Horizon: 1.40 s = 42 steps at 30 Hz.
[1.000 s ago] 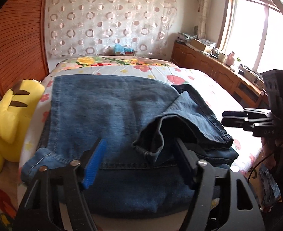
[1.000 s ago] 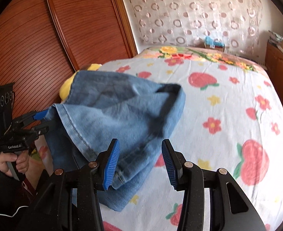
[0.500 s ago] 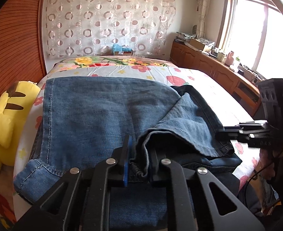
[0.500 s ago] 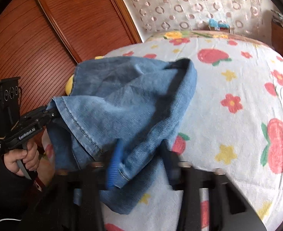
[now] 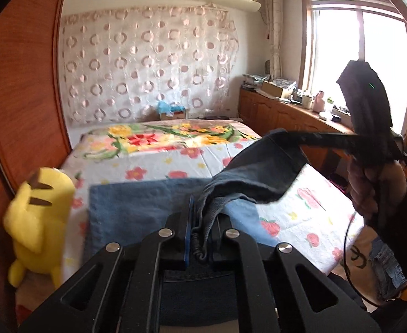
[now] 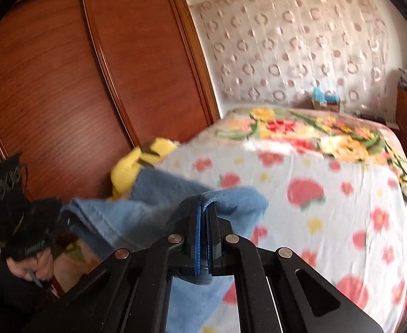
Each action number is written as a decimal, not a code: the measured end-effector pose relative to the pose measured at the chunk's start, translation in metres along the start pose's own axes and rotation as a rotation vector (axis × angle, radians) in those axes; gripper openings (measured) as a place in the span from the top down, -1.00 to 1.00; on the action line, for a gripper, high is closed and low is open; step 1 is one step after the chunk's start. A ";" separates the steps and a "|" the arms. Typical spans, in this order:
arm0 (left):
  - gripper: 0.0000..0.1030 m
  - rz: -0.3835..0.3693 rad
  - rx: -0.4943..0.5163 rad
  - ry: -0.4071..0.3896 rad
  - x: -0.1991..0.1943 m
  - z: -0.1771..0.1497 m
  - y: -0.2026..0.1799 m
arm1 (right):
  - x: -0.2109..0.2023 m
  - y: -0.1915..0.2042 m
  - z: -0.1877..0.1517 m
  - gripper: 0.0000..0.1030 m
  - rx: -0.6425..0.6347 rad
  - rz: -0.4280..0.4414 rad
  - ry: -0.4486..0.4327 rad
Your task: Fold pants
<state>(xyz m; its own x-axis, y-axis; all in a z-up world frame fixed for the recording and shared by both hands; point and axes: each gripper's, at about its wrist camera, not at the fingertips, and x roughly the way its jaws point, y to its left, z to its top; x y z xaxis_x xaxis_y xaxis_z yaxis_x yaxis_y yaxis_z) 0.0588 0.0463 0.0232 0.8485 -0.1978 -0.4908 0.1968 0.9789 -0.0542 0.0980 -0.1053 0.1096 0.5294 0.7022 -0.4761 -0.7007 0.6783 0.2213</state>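
Jaws on both the left gripper [image 5: 200, 238] and right gripper [image 6: 203, 238] just clamped the pants [image 5: 137, 208], lifting them off the bed [image 5: 153, 163] to fold over.

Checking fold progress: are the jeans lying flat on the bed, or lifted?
Partly lifted. Both the left gripper and right gripper pinch the jeans, raising one edge; the rest lies on the bed.

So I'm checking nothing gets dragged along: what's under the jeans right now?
Under the jeans only the floral bedsheet shows, with a yellow plush toy beside them. Whatever lies beneath the spread denim is covered.
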 end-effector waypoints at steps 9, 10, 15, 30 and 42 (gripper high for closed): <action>0.83 0.045 -0.063 -0.003 -0.022 -0.011 0.035 | 0.064 0.012 0.043 0.96 -0.013 0.098 0.025; 0.83 0.049 -0.072 0.004 -0.020 -0.015 0.038 | 0.081 0.008 0.043 0.96 -0.023 0.098 0.039; 0.83 0.073 -0.126 0.061 -0.006 -0.040 0.059 | 0.148 0.013 0.050 0.96 -0.066 0.092 0.108; 0.68 0.163 -0.182 0.184 0.031 -0.088 0.084 | 0.253 0.036 0.059 0.95 -0.116 0.031 0.282; 0.11 0.204 -0.238 0.170 0.028 -0.093 0.107 | 0.186 0.014 0.050 0.04 -0.170 -0.016 0.113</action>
<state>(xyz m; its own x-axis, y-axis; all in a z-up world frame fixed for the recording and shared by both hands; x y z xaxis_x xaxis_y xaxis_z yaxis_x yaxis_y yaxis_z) 0.0578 0.1501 -0.0768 0.7608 -0.0053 -0.6489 -0.1051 0.9858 -0.1313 0.2106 0.0460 0.0664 0.4910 0.6561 -0.5731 -0.7683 0.6362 0.0700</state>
